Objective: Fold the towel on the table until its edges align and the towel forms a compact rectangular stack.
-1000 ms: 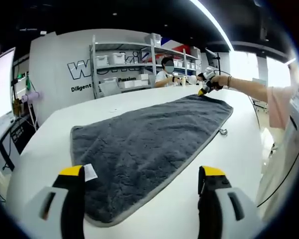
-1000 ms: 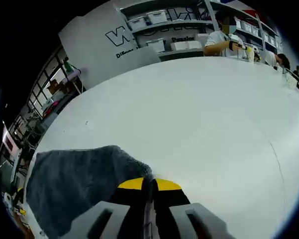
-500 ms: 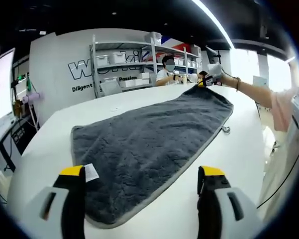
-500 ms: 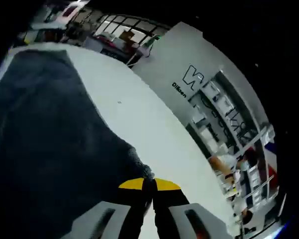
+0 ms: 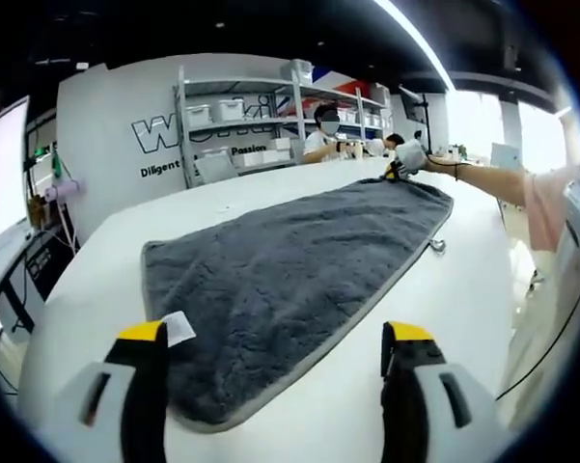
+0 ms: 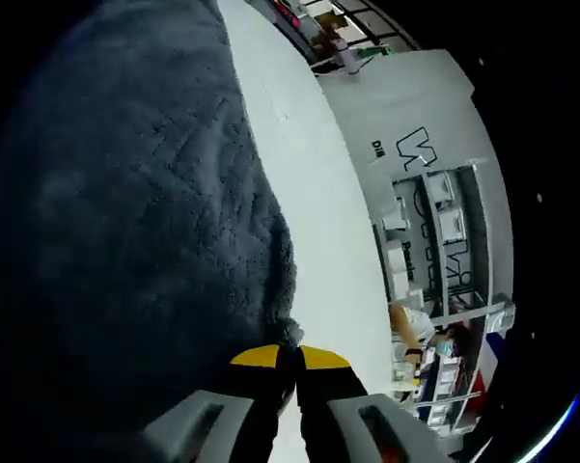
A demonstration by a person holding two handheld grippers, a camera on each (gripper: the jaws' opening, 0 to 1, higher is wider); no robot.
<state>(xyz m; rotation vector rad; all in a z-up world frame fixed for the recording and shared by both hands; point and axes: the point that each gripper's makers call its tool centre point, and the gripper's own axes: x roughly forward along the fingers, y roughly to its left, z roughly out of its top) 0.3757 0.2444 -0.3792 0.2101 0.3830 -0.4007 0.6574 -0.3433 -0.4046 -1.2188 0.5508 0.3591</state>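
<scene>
Left gripper view: the left gripper [image 5: 275, 362] has its fingers wide apart above the towel [image 5: 280, 280], which lies flat on the white bench [image 5: 96, 289]. The right gripper [image 6: 290, 355] pinches the towel's far corner, fingers together.

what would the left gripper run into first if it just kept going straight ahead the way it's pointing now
Most likely the grey towel. The left gripper has its jaws open, and the towel's near hemmed edge lies on the white table right between and ahead of them. Depth is unclear, so it may brush the tabletop first.
</scene>
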